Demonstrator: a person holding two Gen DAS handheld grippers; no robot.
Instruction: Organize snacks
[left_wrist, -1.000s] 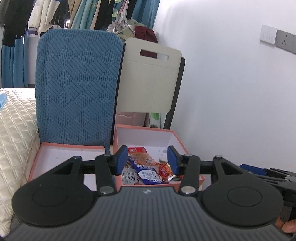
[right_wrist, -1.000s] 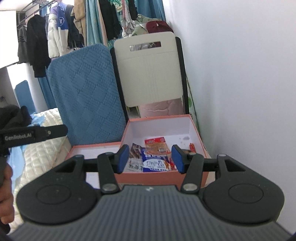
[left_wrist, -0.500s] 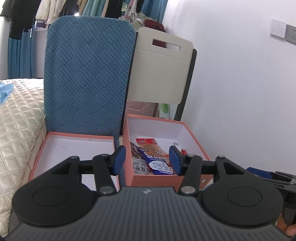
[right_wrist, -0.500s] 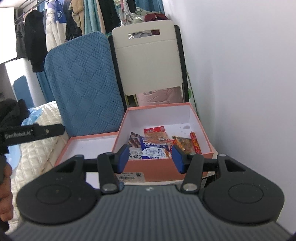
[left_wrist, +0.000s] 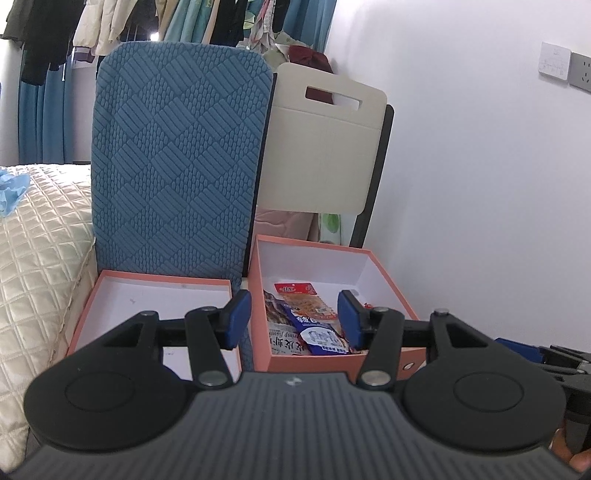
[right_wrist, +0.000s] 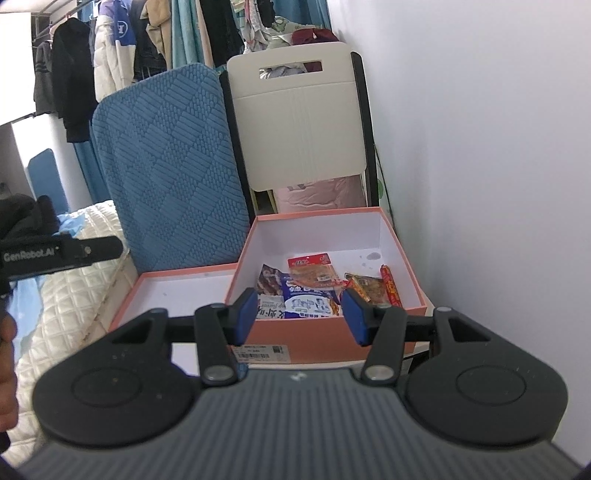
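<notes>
A: Both views are pulling back and up from a second ago; the deep salmon-pink cardboard box (right_wrist: 325, 339) is showing more of its white inside.

B: Glossy crinkled snack packets (right_wrist: 306, 291) are lying in its near half, with a red sausage stick (right_wrist: 390, 286) on the right.

A: The left gripper (left_wrist: 293, 314) and right gripper (right_wrist: 301, 314) are hovering above the near wall, blue pads spread wide, holding nothing.

B: The shallow pink lid (left_wrist: 110, 291) is sitting alongside, against the quilted blue cushion (left_wrist: 177, 158).

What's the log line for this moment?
left gripper: open, empty | right gripper: open, empty | snacks: in box
</notes>
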